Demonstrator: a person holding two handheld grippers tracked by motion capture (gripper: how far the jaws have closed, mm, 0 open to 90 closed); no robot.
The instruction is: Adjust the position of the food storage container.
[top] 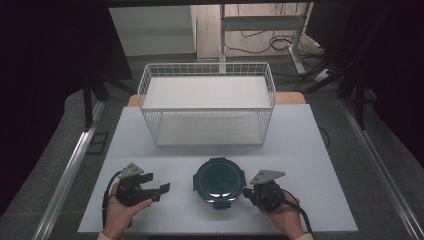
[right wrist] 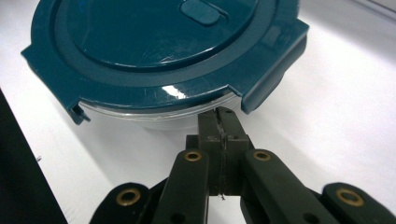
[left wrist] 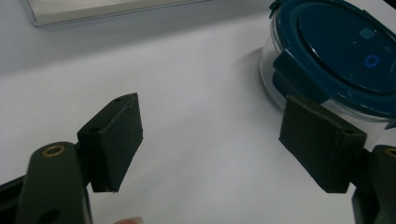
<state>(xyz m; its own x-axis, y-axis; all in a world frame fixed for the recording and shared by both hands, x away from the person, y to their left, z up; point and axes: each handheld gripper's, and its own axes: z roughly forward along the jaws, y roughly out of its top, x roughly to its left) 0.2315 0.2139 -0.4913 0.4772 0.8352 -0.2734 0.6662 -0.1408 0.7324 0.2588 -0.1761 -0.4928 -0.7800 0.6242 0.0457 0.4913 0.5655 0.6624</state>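
Teal plastic caps the round clear-walled container (top: 218, 181) that sits on the white table top (top: 300, 150) near its front edge, between the two hand-held tools and in front of the white wire basket (top: 207, 103); the basket stands farther back on the table, well apart from the container, with a pale flat liner in its bottom.

The left gripper (top: 161, 191) rests low over the table to the left of the container, held in the person's left hand (top: 121, 210); its jaws stand wide apart with bare white table between them; in the left gripper view the container (left wrist: 334, 60) lies just beyond the right-hand pad (left wrist: 320, 142), and a dark teal latch tab (left wrist: 299, 77) hangs down its side; the pad looks near the container, though I cannot tell whether it touches.

The right gripper (top: 246, 192) sits at the container's right side, held in the person's right hand (top: 285, 216); in the right gripper view its jaws are pressed together with nothing between them, and the joined tips (right wrist: 219, 116) reach just under the lid's rim (right wrist: 154, 91), against the clear wall of the container (right wrist: 154, 56); a latch tab (right wrist: 268, 88) drops down just beside the tips.
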